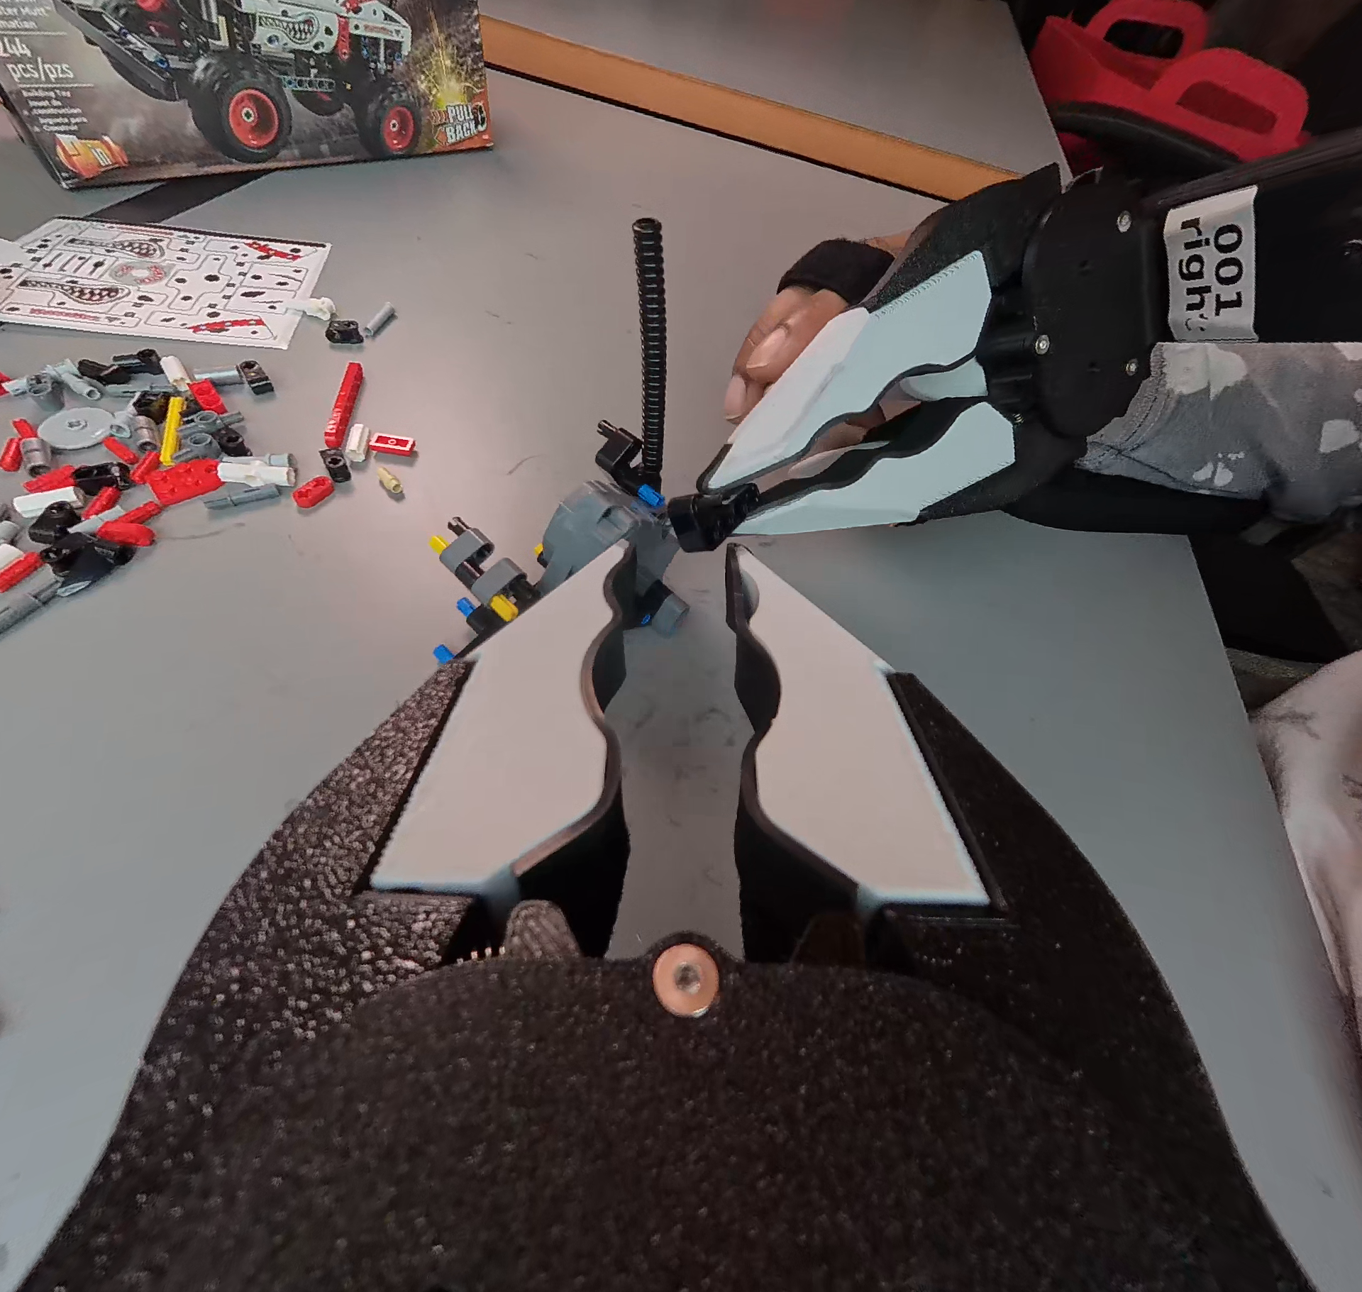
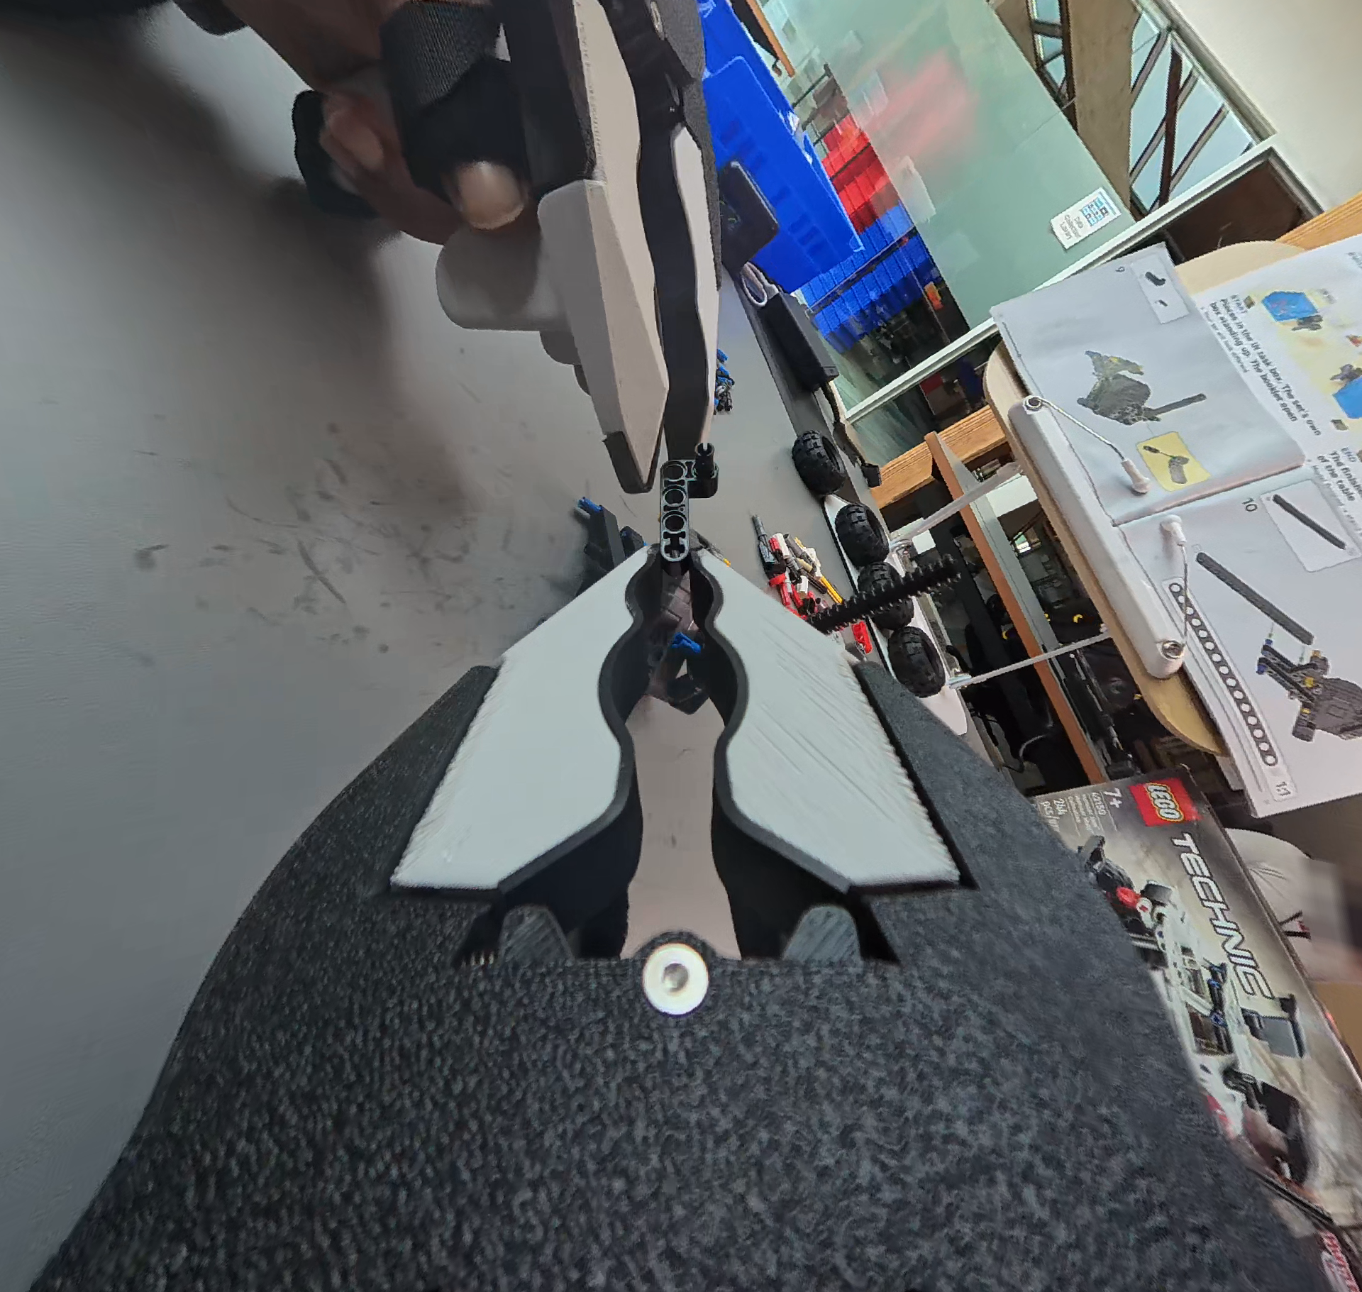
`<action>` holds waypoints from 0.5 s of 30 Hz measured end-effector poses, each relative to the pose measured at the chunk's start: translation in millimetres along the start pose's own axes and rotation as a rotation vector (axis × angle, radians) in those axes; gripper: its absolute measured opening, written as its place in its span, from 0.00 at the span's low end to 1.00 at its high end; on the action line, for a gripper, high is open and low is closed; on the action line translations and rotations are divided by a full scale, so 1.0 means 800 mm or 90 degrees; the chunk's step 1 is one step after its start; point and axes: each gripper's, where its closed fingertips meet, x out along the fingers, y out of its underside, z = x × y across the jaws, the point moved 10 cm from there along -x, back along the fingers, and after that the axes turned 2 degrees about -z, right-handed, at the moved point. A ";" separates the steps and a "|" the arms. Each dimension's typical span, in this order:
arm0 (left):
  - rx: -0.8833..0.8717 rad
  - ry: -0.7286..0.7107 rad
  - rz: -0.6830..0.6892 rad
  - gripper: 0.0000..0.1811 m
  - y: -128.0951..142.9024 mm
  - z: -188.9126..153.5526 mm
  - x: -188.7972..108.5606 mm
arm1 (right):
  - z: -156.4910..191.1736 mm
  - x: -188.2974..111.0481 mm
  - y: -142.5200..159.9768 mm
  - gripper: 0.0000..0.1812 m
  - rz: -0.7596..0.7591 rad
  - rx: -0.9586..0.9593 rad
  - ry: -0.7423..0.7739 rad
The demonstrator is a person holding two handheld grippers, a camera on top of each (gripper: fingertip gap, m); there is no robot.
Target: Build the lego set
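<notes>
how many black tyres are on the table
4. The tyres sit in a curved row near the table's far edge in the right wrist view. Others may be hidden.

Evenly and brightly lit indoors; soft shadows under the scattered small plastic bricks [image 1: 147, 460] on the matte grey tabletop [image 1: 958, 667]. Strong fisheye bending at edges; right wrist view blurred at lower right.

We see bare surface [image 1: 921, 667] to the right of the half-built model [image 1: 597, 527]; loose pieces [image 1: 147, 453] crowd the left, and the upright ribbed hose [image 1: 652, 342] blocks from above.
</notes>
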 end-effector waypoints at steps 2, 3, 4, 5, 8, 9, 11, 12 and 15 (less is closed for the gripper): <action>0.001 0.010 0.002 0.12 0.000 0.000 0.002 | 0.002 -0.001 0.000 0.04 0.003 -0.007 -0.003; 0.000 0.015 0.006 0.11 0.000 0.001 0.004 | 0.003 -0.001 0.000 0.04 0.013 -0.029 0.001; -0.001 0.020 0.010 0.11 -0.001 0.001 0.006 | 0.005 -0.001 0.001 0.04 0.026 -0.062 0.007; 0.000 0.026 0.012 0.10 -0.002 0.001 0.008 | 0.008 -0.001 0.001 0.04 0.034 -0.093 0.011; 0.017 0.039 0.024 0.08 -0.005 0.001 0.014 | 0.013 -0.002 0.000 0.04 0.042 -0.134 0.013; 0.027 0.042 0.028 0.08 -0.006 0.001 0.015 | 0.014 -0.004 0.001 0.04 0.045 -0.144 0.019; 0.057 0.051 0.025 0.08 -0.008 0.000 0.016 | 0.013 -0.007 0.001 0.04 0.039 -0.140 0.026; 0.080 0.056 0.019 0.08 -0.009 -0.001 0.015 | 0.012 -0.009 0.000 0.04 0.032 -0.128 0.028; 0.159 0.058 -0.006 0.08 -0.016 -0.006 0.013 | 0.005 -0.014 -0.001 0.05 0.000 -0.042 0.006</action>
